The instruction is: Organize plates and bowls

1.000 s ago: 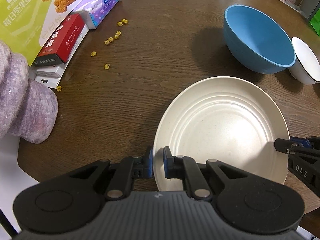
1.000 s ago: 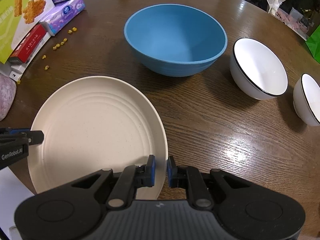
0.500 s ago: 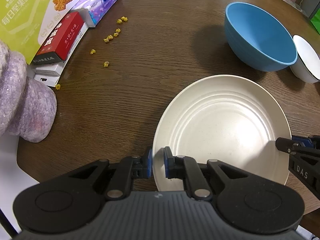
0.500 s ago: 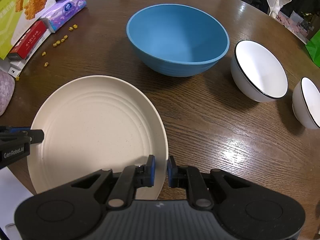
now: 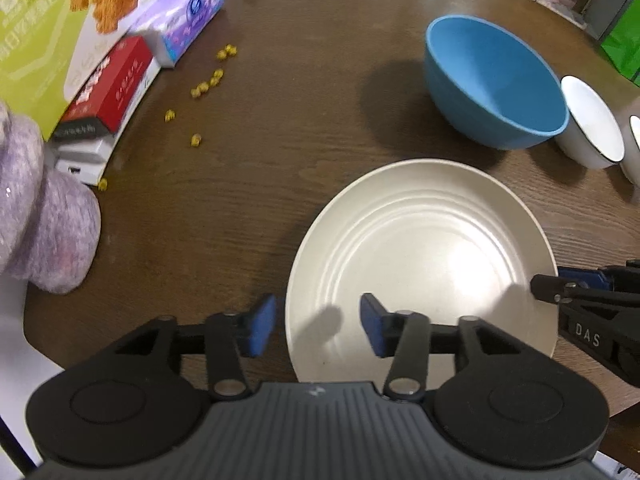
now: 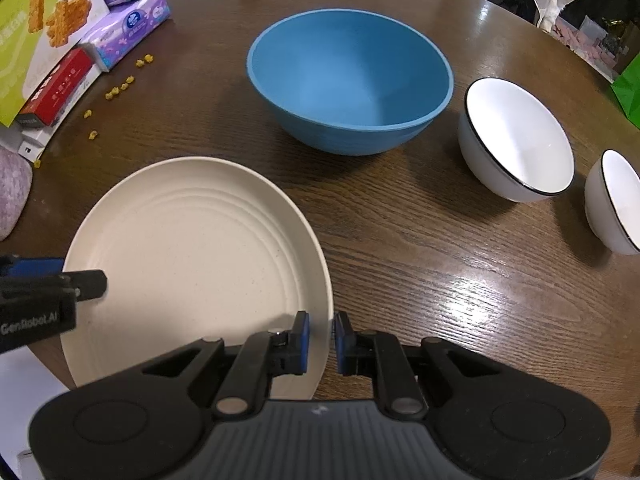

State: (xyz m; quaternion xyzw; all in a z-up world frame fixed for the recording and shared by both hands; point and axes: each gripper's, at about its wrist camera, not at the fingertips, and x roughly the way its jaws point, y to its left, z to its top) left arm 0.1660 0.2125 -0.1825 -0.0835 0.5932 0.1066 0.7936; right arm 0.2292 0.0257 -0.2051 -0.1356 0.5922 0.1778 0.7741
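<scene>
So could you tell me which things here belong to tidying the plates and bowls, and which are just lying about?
Job: plate, blue bowl, two white bowls.
Lying about: snack boxes, tissue packs, yellow crumbs, purple plush.

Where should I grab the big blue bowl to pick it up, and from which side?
Judging by its pose, pinch the blue bowl at its thin rim, coming from above on the near side. It stands upright and empty, and its body looks too wide for the jaws. One finger goes inside the wall, one outside.
</scene>
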